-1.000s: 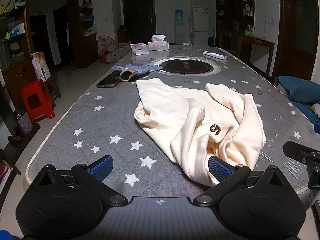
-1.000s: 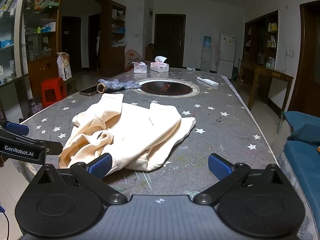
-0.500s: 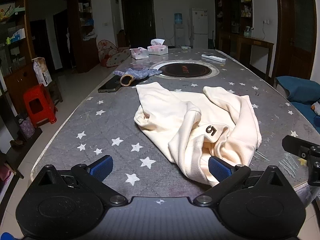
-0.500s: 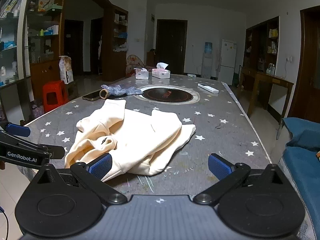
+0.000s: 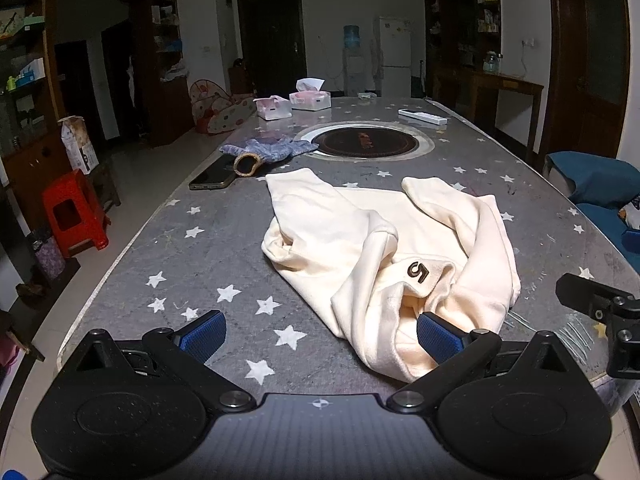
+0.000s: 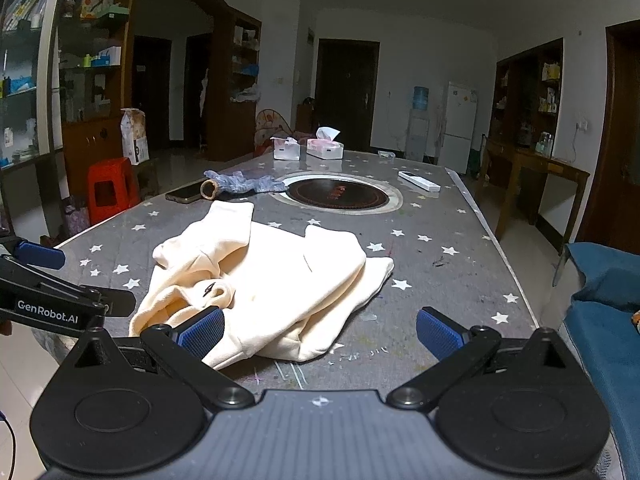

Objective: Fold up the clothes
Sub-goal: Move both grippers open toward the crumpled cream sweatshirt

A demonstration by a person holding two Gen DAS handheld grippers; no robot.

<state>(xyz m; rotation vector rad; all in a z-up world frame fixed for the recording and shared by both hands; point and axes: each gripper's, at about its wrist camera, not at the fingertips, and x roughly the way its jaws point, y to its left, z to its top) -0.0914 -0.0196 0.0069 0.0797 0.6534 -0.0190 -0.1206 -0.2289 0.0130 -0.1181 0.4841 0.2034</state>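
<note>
- A cream sweatshirt (image 5: 384, 256) lies in a crumpled heap on the near half of the star-print table (image 5: 160, 248), its sleeves bunched over the body and a small tab marked "5" turned up near the front edge.
- Folding appears not yet begun: no part of the garment looks spread flat or squared, so flattening it, turning in the sleeves and folding the body all seem left to do.
- The left gripper (image 5: 320, 330) hovers low at the table's near end, jaws spread wide and empty; its right finger sits just in front of the sweatshirt's near edge, and whether it touches the cloth cannot be told.
- The right gripper (image 6: 320, 330) hangs to the garment's right, equally wide open with nothing between its pads; its left finger overlaps the heap's near edge in the right wrist view.
- The count: one garment to fold, two grippers, both empty.
- Farther up the table: two tissue boxes (image 5: 310, 99), one phone (image 5: 212, 178), one blue-grey knit glove (image 5: 268, 151), one white remote (image 5: 423, 116) and one round inset cooktop (image 5: 366, 143).
- Beside the table stands one red stool (image 5: 74, 212).
</note>
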